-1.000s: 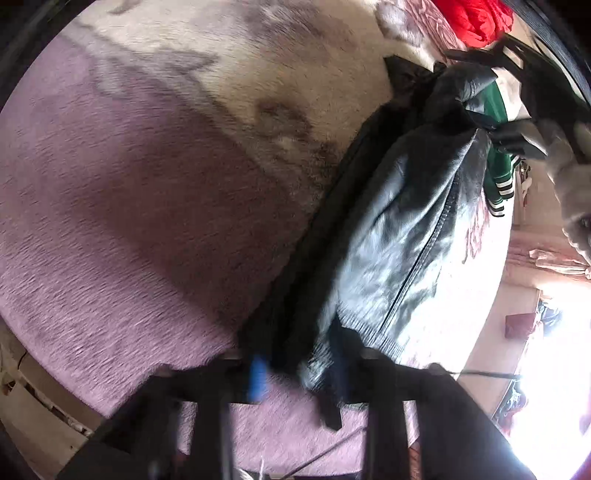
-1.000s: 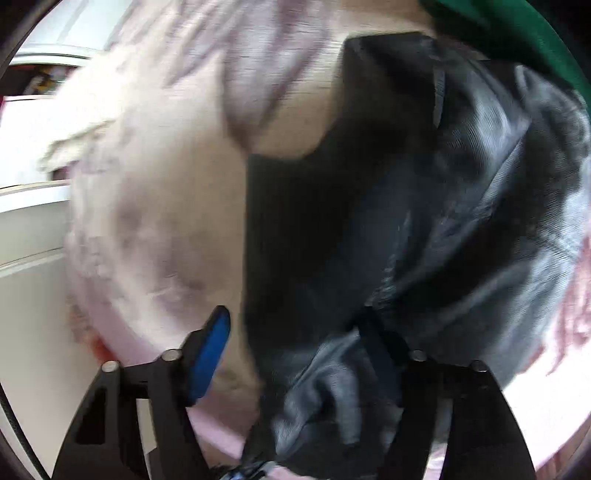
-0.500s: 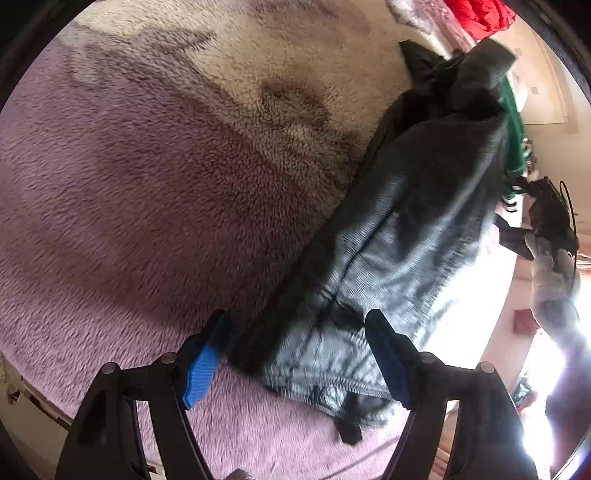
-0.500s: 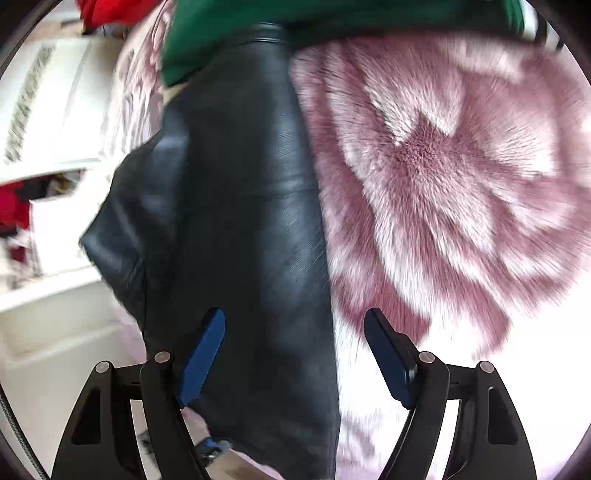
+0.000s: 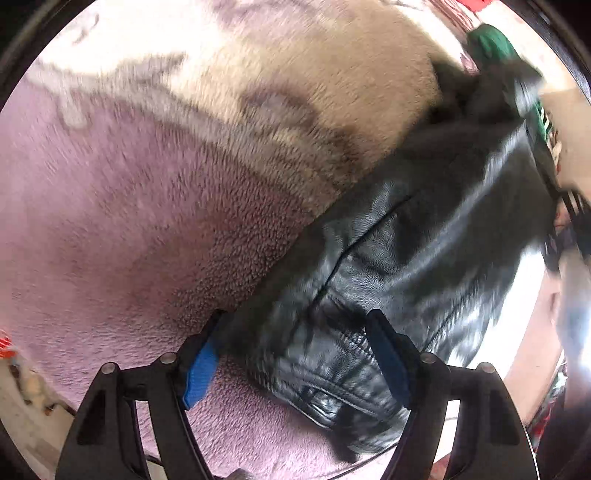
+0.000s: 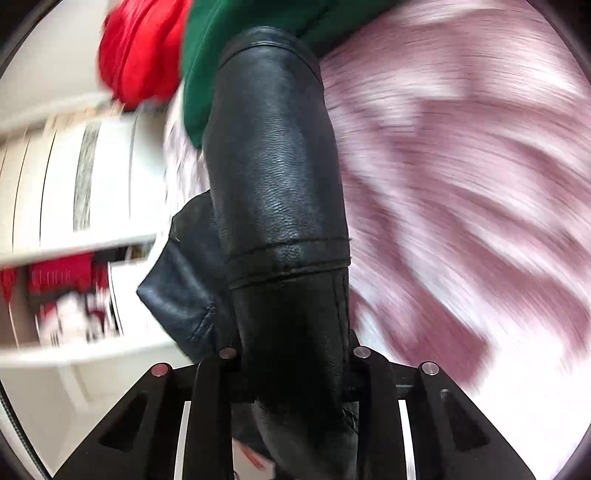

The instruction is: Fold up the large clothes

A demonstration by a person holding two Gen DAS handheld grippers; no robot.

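Your black leather jacket [image 5: 417,258] lies on the pink plush blanket [image 5: 122,229], its hem between your left gripper [image 5: 295,354]'s wide-spread fingers, while your right gripper [image 6: 291,369] is clamped on its sleeve [image 6: 277,166] beside a green garment [image 6: 229,33].

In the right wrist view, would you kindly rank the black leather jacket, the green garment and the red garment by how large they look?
Largest to smallest, as they look:
1. black leather jacket, though it lies nearest the camera, which inflates it
2. green garment
3. red garment
The last two look close, both are cut off at the edge, so their order is unsure.
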